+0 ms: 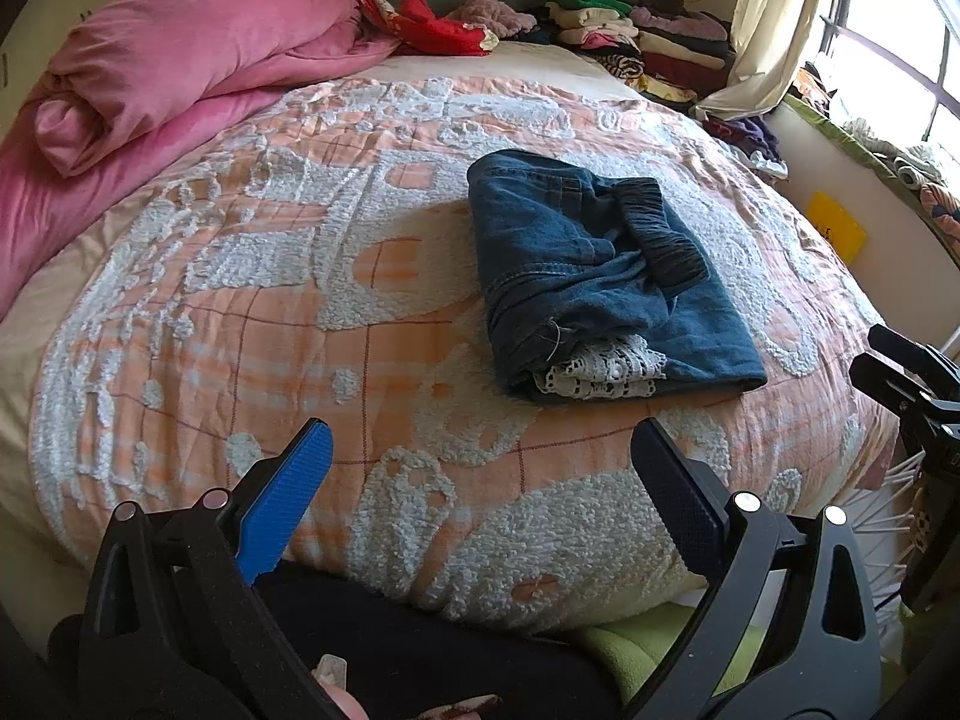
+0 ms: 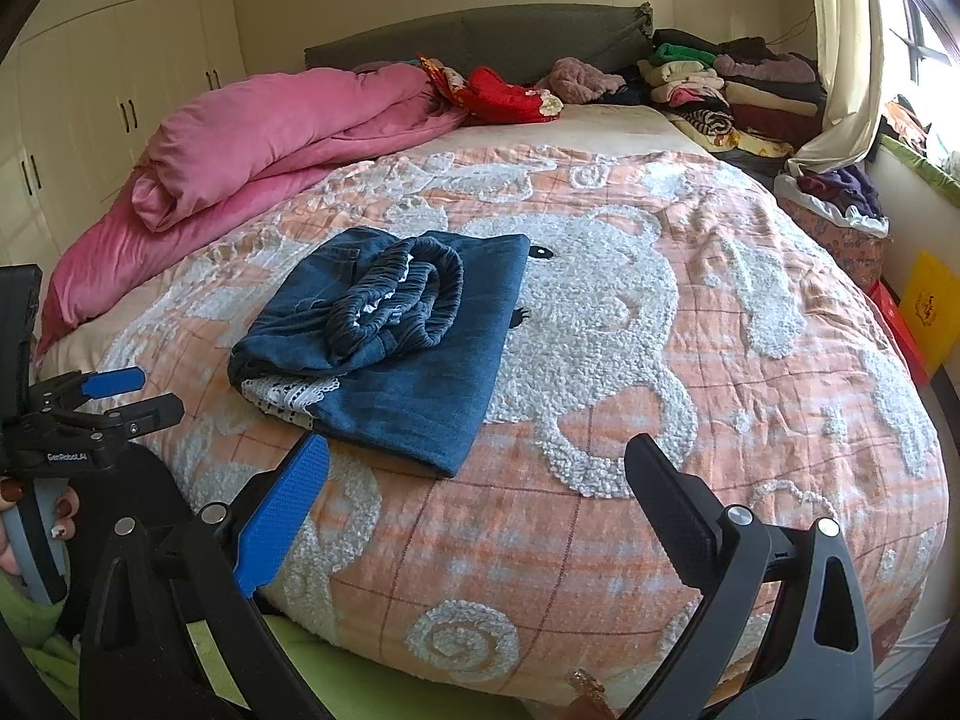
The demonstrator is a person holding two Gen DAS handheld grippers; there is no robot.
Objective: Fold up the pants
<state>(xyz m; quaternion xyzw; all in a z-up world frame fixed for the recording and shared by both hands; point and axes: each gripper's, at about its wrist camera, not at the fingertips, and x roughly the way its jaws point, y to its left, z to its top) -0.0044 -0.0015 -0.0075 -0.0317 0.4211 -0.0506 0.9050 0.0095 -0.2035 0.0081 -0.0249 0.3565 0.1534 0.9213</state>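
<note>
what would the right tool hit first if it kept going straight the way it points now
Probably the orange and white textured bedspread: the open right tool points at bare cover just right of the folded blue denim pants. It might clip their near corner, though depth is hard to judge.

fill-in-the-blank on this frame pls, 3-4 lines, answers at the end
1. The folded pants lie on the ____.
2. Both the left gripper and the right gripper are ____.
3. The trim poking out of the pants' near edge is white ____.
4. The bundled blanket at the bed's far left is ____ in colour.

Answers: bed; open; lace; pink
</note>
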